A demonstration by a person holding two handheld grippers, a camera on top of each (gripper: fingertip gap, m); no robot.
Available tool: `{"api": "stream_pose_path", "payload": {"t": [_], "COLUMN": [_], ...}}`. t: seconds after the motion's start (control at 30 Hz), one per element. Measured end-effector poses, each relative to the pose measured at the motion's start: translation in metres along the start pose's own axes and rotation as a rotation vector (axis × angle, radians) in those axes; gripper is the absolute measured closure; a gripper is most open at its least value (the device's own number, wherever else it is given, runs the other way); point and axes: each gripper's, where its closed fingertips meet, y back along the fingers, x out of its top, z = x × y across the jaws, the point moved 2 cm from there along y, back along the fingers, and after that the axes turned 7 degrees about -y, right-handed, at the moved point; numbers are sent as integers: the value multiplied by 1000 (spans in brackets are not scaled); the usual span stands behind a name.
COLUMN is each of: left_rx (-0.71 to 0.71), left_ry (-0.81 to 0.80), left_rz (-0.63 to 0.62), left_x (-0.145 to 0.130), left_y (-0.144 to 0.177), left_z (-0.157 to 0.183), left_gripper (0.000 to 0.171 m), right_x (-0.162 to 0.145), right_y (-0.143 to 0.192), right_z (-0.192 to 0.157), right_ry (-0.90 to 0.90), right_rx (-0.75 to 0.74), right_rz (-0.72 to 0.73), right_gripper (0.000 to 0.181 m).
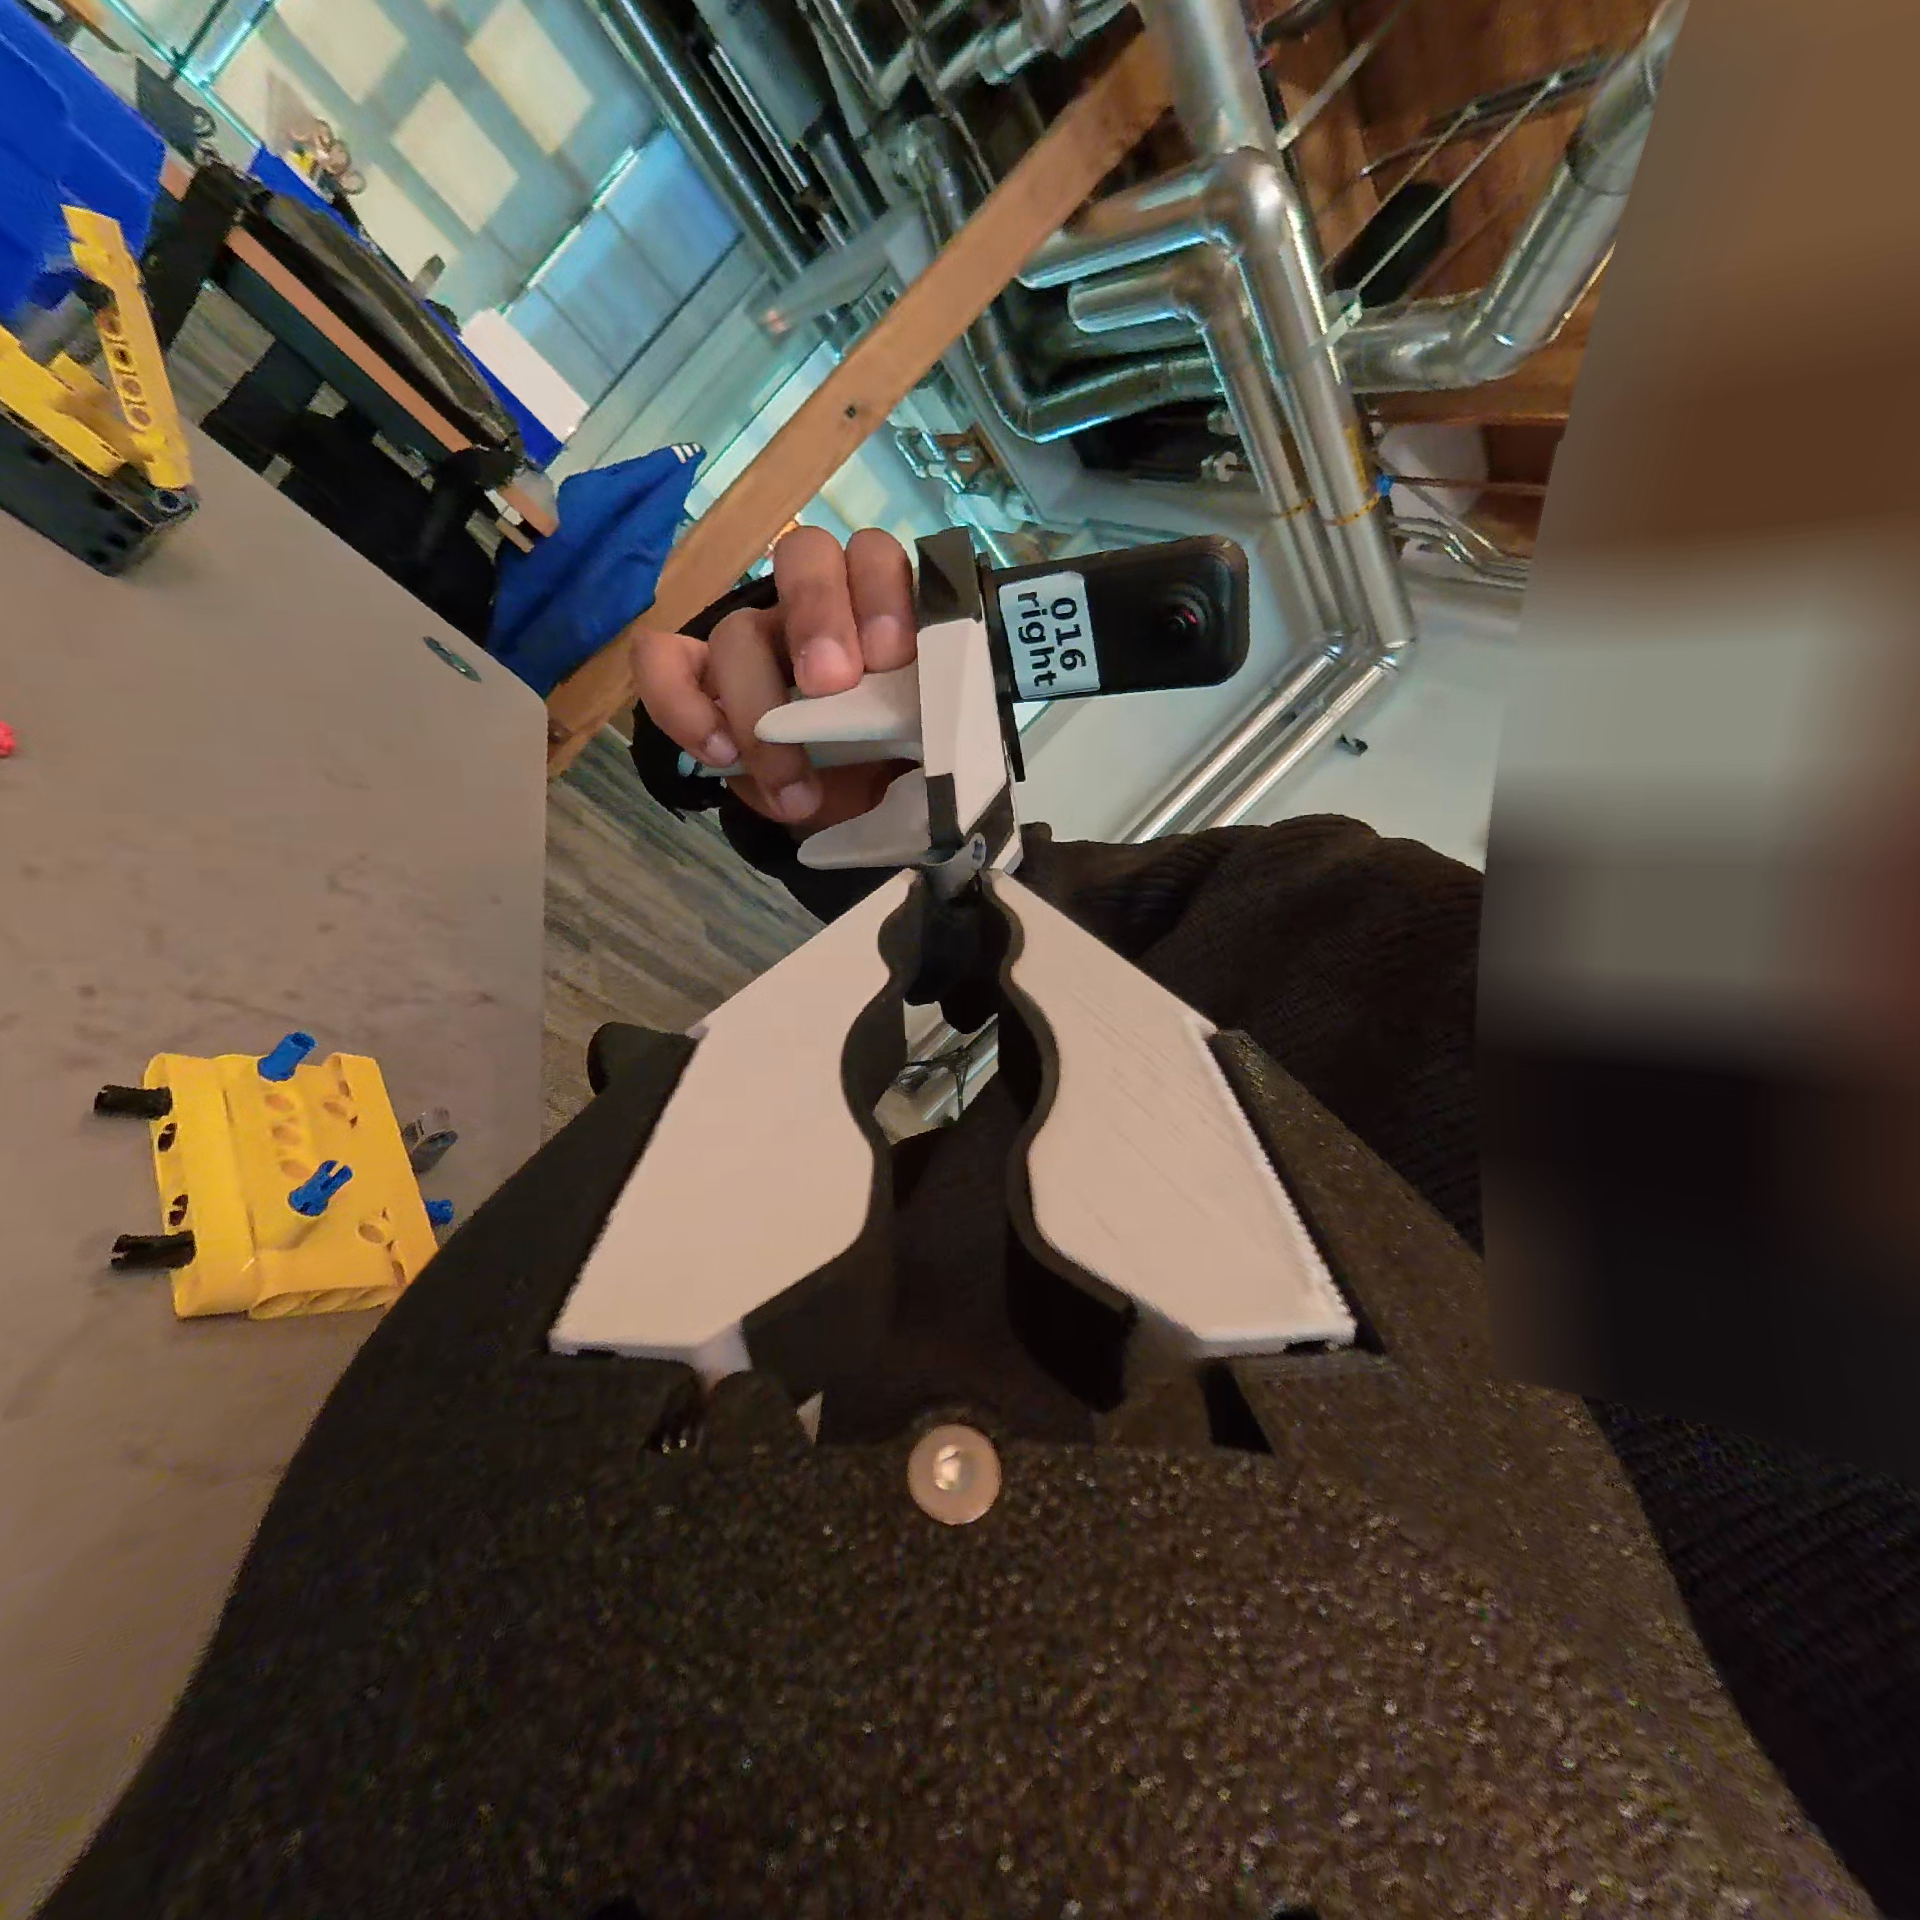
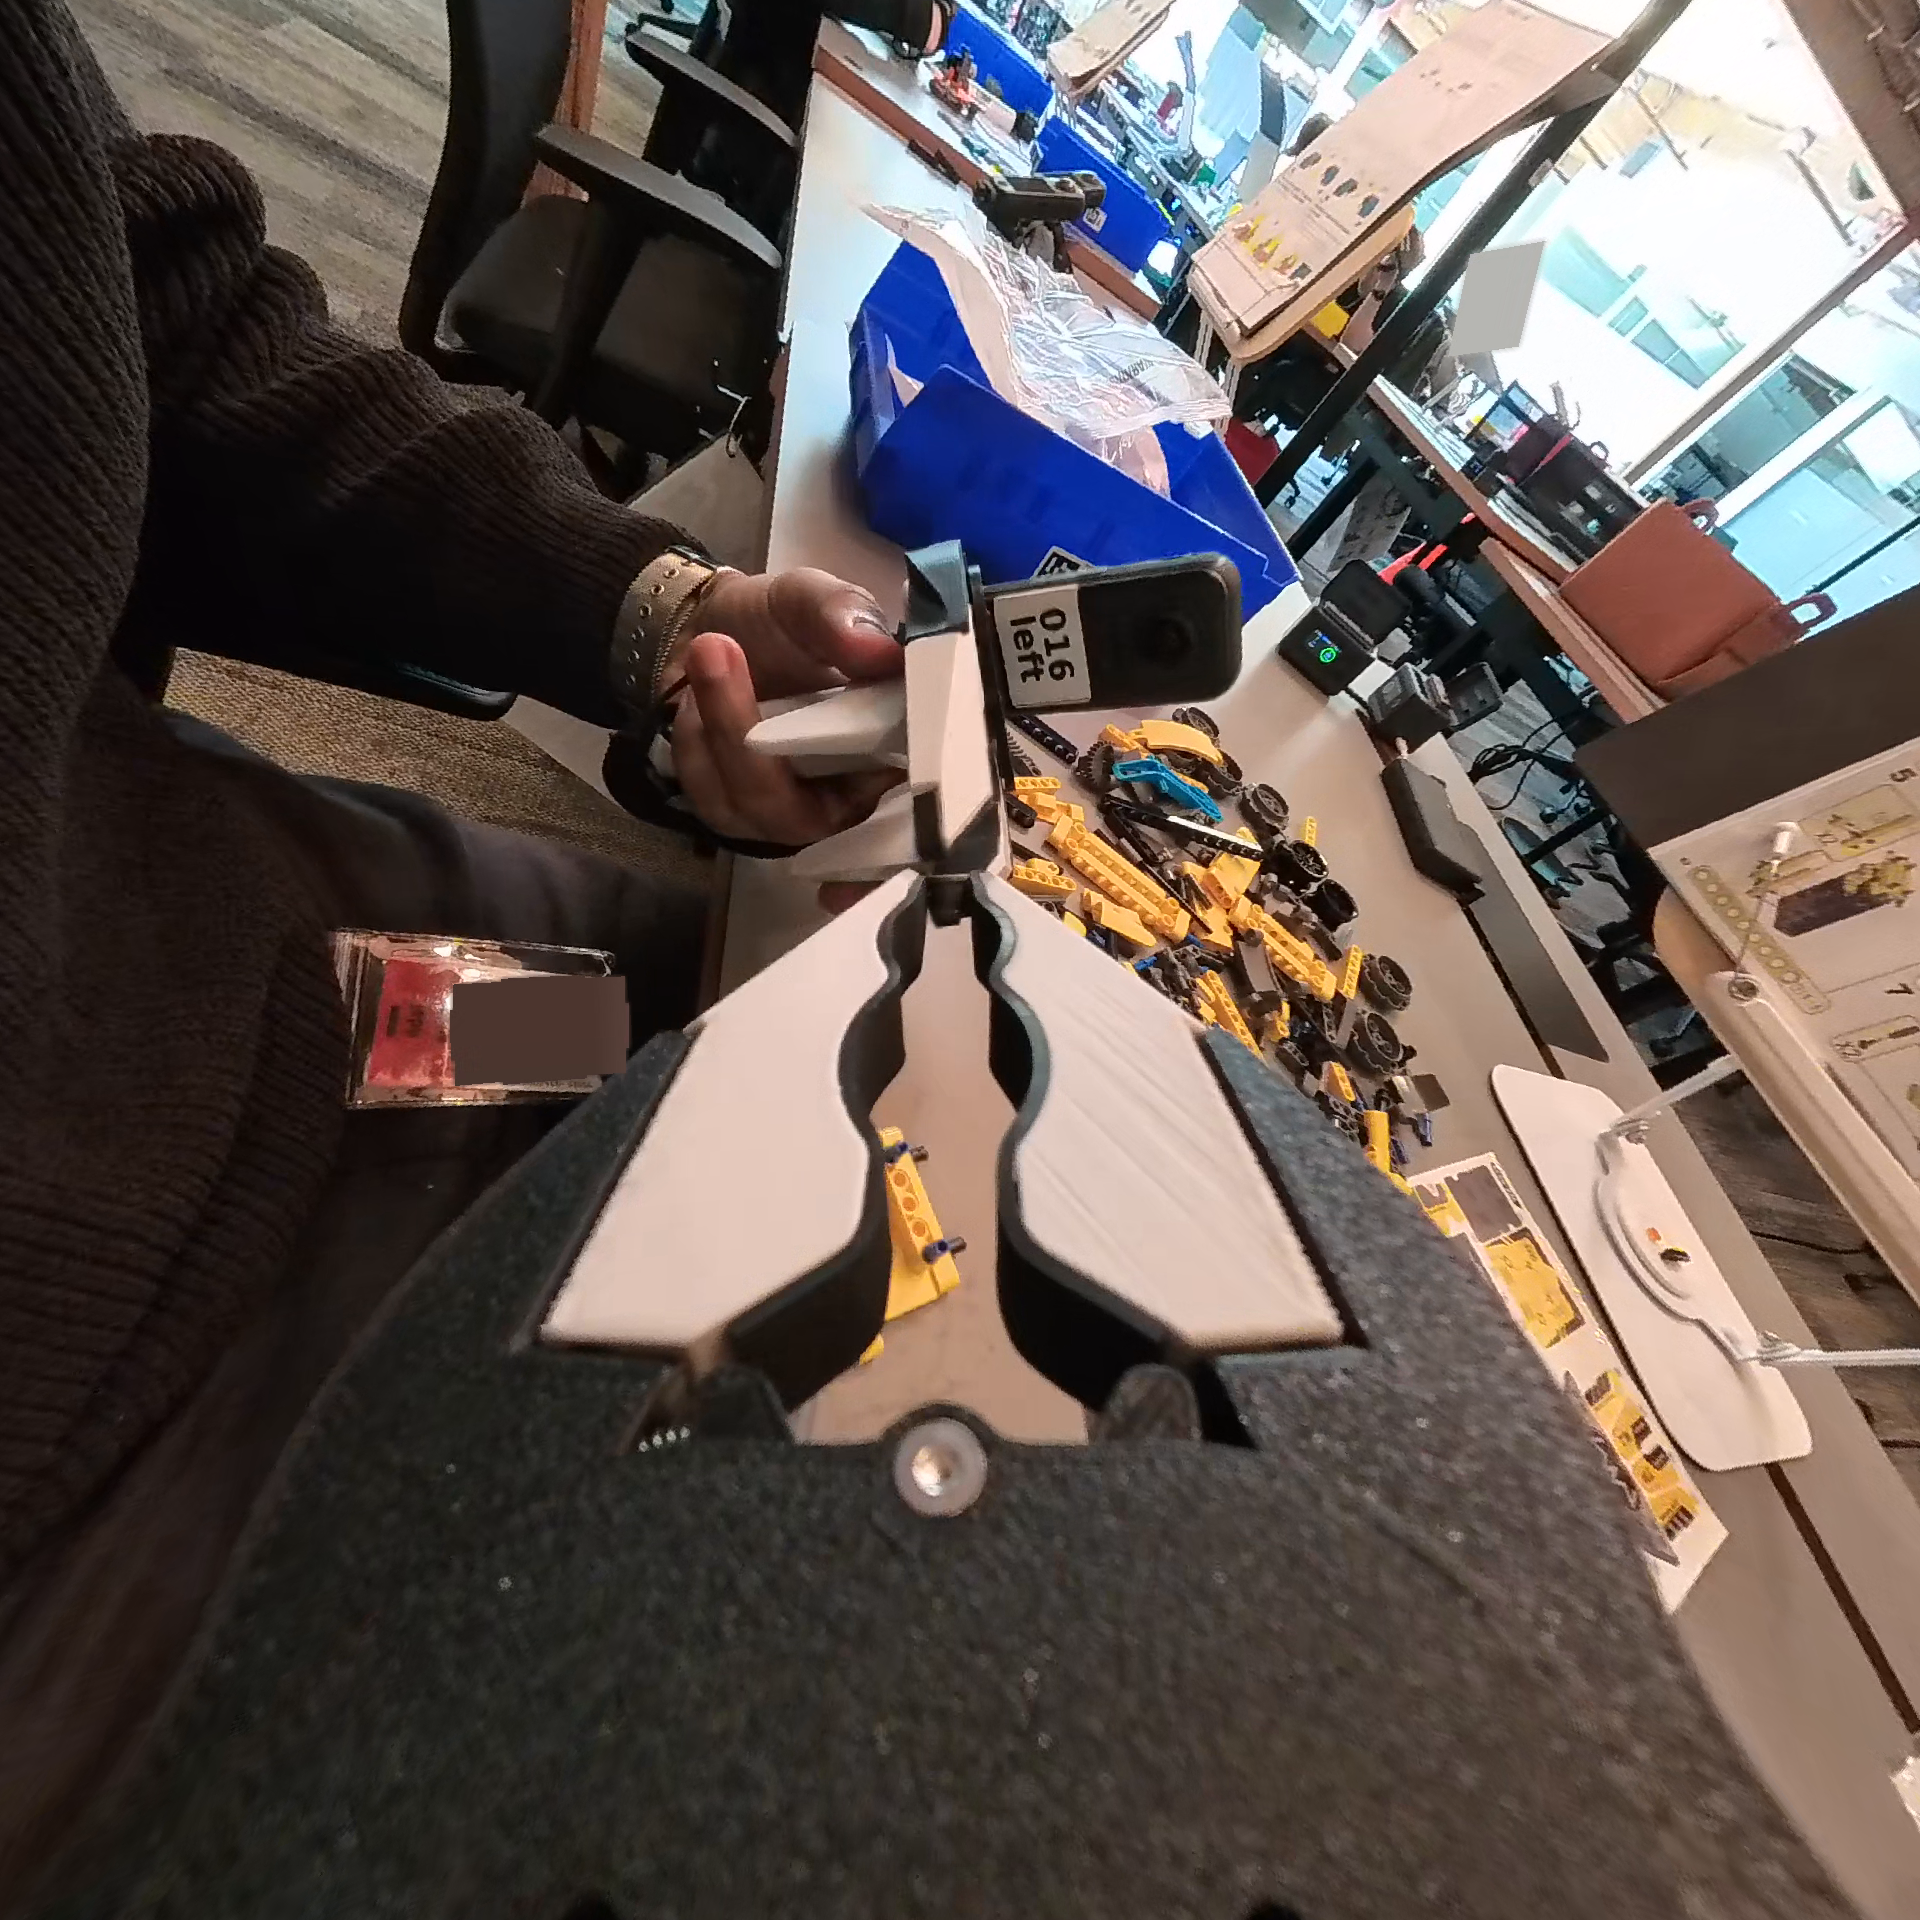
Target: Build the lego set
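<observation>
Left of both jaws the yellow block (image 1: 281,1184) with blue and black pins lies on the grey table (image 1: 260,831), while the left gripper (image 1: 951,883), jaws closed, pinches a small dark pin (image 1: 951,935) tip to tip with the right gripper (image 2: 945,899), likewise clamped on it.

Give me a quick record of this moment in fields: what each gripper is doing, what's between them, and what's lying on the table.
left gripper: shut on a small black piece, tips meeting the other gripper's
right gripper: shut on a small dark piece, held above the table
yellow block with blue and black pins: lies on the grey table
loose parts pile: yellow beams, black wheels
blue bin: behind the pile, clear plastic bag in it
instruction sheet: flat near the table edge
</observation>
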Motion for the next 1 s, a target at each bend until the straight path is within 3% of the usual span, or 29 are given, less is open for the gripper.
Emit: {"api": "stream_pose_path", "payload": {"t": [1.0], "left_rx": [8], "left_ry": [-5], "left_rz": [-42], "left_x": [-6], "left_y": [-2], "left_z": [-2], "left_gripper": [165], "right_x": [-2], "right_y": [4], "right_z": [-7], "right_ry": [101], "right_rx": [-9], "right_rz": [-54], "right_gripper": [174]}}
